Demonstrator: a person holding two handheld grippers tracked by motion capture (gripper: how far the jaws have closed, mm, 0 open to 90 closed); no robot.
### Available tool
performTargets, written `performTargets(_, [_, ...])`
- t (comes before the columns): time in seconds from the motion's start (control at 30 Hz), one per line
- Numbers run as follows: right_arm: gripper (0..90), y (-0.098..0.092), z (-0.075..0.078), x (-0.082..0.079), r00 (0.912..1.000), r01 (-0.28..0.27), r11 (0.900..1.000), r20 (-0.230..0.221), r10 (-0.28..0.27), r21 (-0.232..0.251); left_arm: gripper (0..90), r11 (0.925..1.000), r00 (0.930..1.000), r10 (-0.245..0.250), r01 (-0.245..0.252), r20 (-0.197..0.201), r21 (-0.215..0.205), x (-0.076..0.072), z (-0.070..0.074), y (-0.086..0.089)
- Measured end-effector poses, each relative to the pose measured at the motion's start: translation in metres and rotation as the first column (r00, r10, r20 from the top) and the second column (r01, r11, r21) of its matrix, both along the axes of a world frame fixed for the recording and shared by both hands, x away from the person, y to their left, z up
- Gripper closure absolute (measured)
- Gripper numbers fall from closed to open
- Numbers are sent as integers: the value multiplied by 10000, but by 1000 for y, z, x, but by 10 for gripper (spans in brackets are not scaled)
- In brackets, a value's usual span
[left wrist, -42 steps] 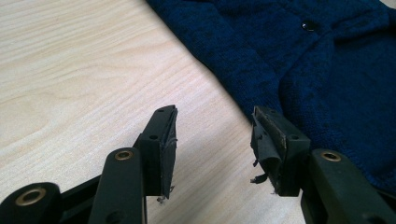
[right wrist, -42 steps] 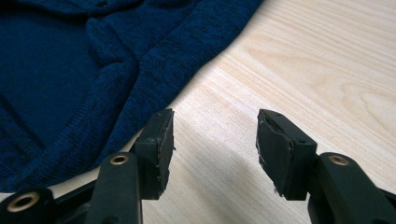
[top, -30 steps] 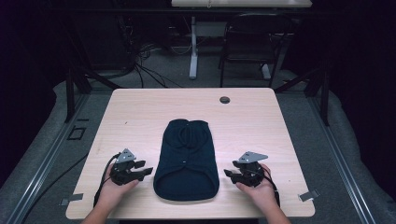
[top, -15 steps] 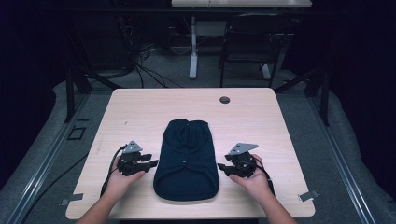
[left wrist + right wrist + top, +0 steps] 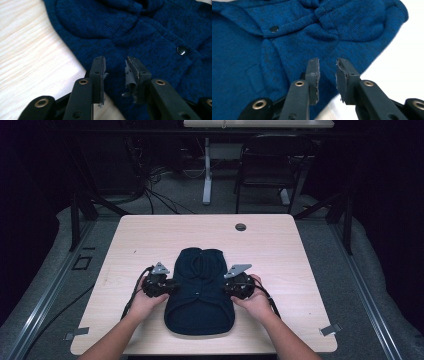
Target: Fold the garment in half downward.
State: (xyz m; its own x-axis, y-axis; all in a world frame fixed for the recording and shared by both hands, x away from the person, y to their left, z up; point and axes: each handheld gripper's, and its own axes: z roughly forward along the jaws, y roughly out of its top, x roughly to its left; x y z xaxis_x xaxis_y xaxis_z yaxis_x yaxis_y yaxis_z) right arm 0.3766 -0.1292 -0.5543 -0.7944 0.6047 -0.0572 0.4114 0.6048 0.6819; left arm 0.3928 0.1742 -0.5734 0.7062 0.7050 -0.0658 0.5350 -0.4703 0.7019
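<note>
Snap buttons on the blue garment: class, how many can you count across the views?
1 for certain: a dark round snap button sits on the placket of the blue garment, near its middle; both gripper views probably show that same one. Folds may hide others.

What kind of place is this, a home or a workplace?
Probably a lab or workshop set up for recording, not a home: a bare wooden table stands on grey carpet between floor rails, with loose cables and another desk's leg behind.

Dark blue knit garment (image 5: 200, 295), folded, flat on table
</note>
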Motion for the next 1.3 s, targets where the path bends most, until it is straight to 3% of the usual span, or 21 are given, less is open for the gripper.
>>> performTargets(0.23, [799,9,-13,5,9996,-203,9982,-219,190,-567,731,9999,10000,-100,100,4,59,1,-2,-1])
performTargets(0.4, [823,8,-13,5,9992,-247,9982,-327,230,-548,739,9997,9998,-188,187,43,185,0,-2,-2])
performTargets(0.77, [835,5,-13,-9,9970,-619,9955,-502,584,-714,742,9964,9975,-700,702,-55,479,-12,0,-8])
performTargets(0.97, [833,0,-12,-19,9951,-874,9932,-538,833,-773,737,9911,9938,-1099,1107,-147,737,-20,2,-14])
performTargets(1.13, [830,-3,-10,-28,9924,-1101,9891,-652,1039,-983,737,9897,9916,-1229,1254,-393,693,-28,3,-19])
performTargets(1.3, [800,-7,-9,-31,9909,-1121,9897,-852,1045,-891,713,9859,9882,-1427,1469,-564,800,-30,6,-21])
